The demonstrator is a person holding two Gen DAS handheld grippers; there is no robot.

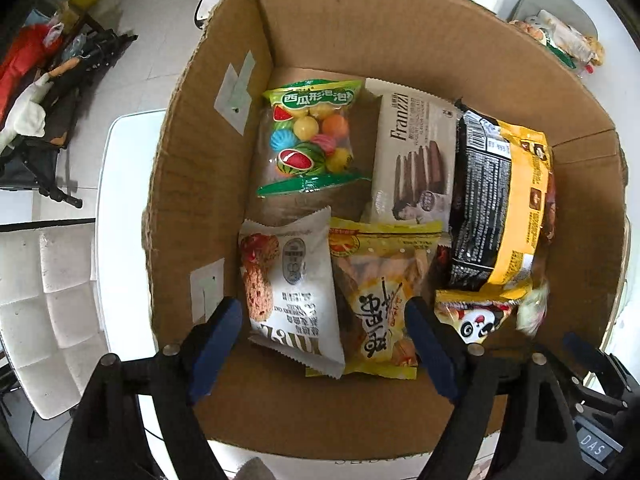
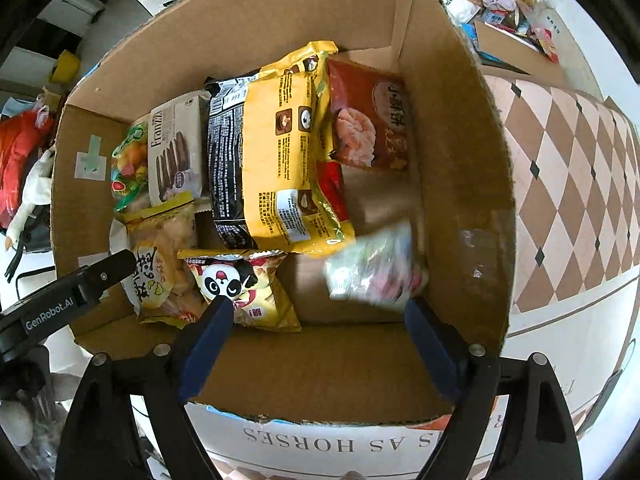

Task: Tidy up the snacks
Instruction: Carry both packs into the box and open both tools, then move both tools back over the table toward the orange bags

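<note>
An open cardboard box holds several snack packs. In the left wrist view I see a gumball bag, a Franzzi wafer box, a black-and-yellow pack, a white oat cookie pack, a yellow cracker bag and a panda bag. My left gripper is open above the cookie and cracker packs. My right gripper is open above the box's near side. A blurred pale snack pack is in the box just beyond its fingers, apart from them. The panda bag lies by its left finger.
A pile of loose snacks lies on the table beyond the box, at the upper right. A chequered cloth covers the table to the right. A white chair stands left of the table. Clutter lies on the floor at left.
</note>
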